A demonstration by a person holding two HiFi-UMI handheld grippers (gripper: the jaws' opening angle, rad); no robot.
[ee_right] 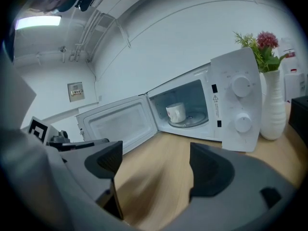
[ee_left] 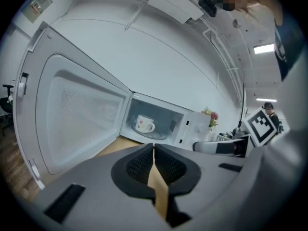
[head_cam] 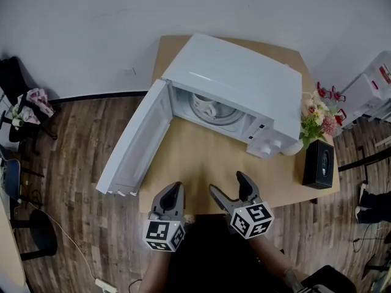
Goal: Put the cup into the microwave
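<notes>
Cup (head_cam: pixel 204 107) sits inside the microwave (head_cam: pixel 244 84) on the glass turntable, upright, handle out to one side, so judging by that the task's main step looks done. The door (head_cam: pixel 137 142) hangs wide open to the left, swung clear over the table (head_cam: pixel 201 163) edge, which is probably why nothing blocks the opening. Both grippers are at the near edge of the table, well apart from the microwave and not touching anything. The left gripper (head_cam: pixel 174 191) has its jaws pressed together with nothing between them, only a sliver of tabletop showing under the pads. The right gripper (head_cam: pixel 228 184) has its jaws spread wide and empty, bare wood between them, consistent with having nothing left to carry. Flowers in a white vase (head_cam: pixel 314 118) stand just beside the microwave's control panel on the right, with a black box (head_cam: pixel 321 162) next to them, both out of the way. The only thing left, if wanted, would be shutting the door; the left gripper is nearer to it.
</notes>
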